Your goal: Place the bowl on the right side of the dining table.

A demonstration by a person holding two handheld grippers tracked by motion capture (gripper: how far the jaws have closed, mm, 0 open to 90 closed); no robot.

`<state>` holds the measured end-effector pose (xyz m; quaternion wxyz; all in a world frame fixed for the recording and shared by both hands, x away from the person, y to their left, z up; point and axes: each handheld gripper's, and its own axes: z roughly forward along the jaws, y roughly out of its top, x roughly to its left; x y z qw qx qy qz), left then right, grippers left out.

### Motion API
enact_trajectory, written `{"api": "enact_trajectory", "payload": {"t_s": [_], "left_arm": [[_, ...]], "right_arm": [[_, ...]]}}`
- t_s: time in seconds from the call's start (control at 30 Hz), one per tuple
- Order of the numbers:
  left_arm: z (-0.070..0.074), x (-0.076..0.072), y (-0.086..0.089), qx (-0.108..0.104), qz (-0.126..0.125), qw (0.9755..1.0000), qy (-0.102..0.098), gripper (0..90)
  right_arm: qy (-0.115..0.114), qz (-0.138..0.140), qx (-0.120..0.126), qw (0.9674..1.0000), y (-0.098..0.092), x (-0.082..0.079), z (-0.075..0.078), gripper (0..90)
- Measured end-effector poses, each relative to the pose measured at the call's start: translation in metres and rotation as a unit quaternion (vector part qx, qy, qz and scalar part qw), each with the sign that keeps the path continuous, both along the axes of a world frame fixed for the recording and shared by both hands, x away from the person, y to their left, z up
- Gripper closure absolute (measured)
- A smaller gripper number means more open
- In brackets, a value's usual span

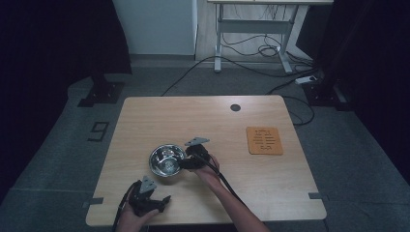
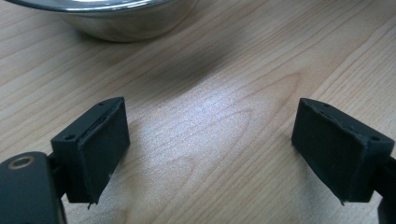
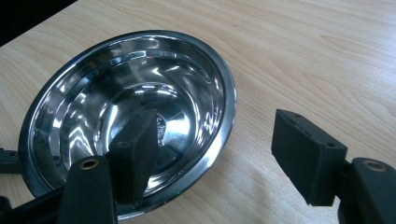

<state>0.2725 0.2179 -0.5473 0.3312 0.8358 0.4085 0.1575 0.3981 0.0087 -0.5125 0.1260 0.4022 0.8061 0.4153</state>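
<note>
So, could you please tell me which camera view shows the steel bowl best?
The right gripper view: the steel bowl is close, its shiny inside and nearly the whole rim plain. The high view shows it whole but small, on the table. The left gripper view catches just its lower side.

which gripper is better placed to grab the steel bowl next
Right. The right gripper has its open jaws astride the bowl's rim, one inside, one outside. The left gripper sits open nearer the table edge, short of the bowl.
</note>
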Motion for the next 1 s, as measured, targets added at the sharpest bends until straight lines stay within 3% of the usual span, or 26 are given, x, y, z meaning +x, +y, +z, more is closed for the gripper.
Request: {"api": "enact_trajectory", "payload": {"t_s": [0.43, 0.7, 1.0], "left_arm": [[0.0, 0.0, 0.0, 0.001, 0.0, 1.0, 0.0, 11.0], [0.0, 0.0, 0.0, 0.0, 0.0, 1.0, 0.0, 11.0], [0.0, 0.0, 0.0, 0.001, 0.0, 1.0, 0.0, 11.0]], "right_arm": [[0.006, 0.001, -0.004, 1.0, 0.008, 0.004, -0.003, 31.5], [0.014, 0.005, -0.019, 0.9997, 0.015, 0.007, -0.01, 31.0], [0.036, -0.002, -0.031, 0.9989, 0.017, 0.012, -0.018, 32.0]]}}
